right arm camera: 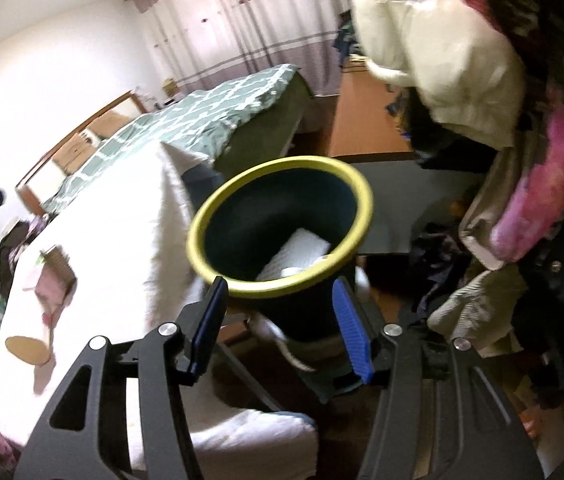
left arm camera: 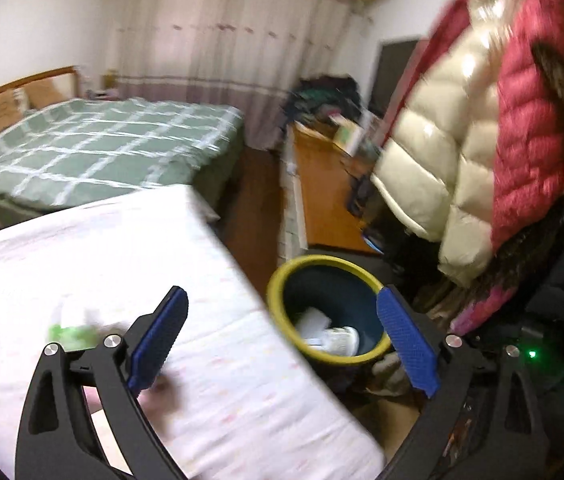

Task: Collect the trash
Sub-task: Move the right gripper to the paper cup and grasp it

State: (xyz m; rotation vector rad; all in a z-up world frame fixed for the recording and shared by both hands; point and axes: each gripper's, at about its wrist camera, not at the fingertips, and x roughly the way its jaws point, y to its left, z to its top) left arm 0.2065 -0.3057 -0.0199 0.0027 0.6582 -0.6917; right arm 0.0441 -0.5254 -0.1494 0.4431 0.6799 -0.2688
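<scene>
From the left wrist view, the left gripper (left arm camera: pixel 282 344) stands with its blue pads (left arm camera: pixel 158 344) spread wide and nothing between them; under its left finger lies a white cloth-covered surface (left arm camera: pixel 122 240), and just beyond that finger's tip a small green-and-white item (left arm camera: pixel 72 334) rests on the cloth, too blurred to identify; ahead and between the fingers, closer to the right one, sits the trash bin (left arm camera: pixel 282 276), dark inside with a yellow-green rim, holding white crumpled trash (left arm camera: pixel 327 332) at its bottom; far ahead to the left is a bed with a green checked cover (left arm camera: pixel 94 144); to the right of the tool hang puffy cream and red jackets (left arm camera: pixel 481 140).

From the right wrist view, the right gripper (right arm camera: pixel 280 320) has its fingers on either side of the bin's (right arm camera: pixel 282 216) dark wall just below the rim, and whether the pads press on it I cannot tell; white trash (right arm camera: pixel 301 252) shows inside the bin; left of the tool, on the white cloth (right arm camera: pixel 114 220), lie a pink item (right arm camera: pixel 48 284) and a round tan piece (right arm camera: pixel 28 348); at the far left edge blurred parts of the other gripper show.
</scene>
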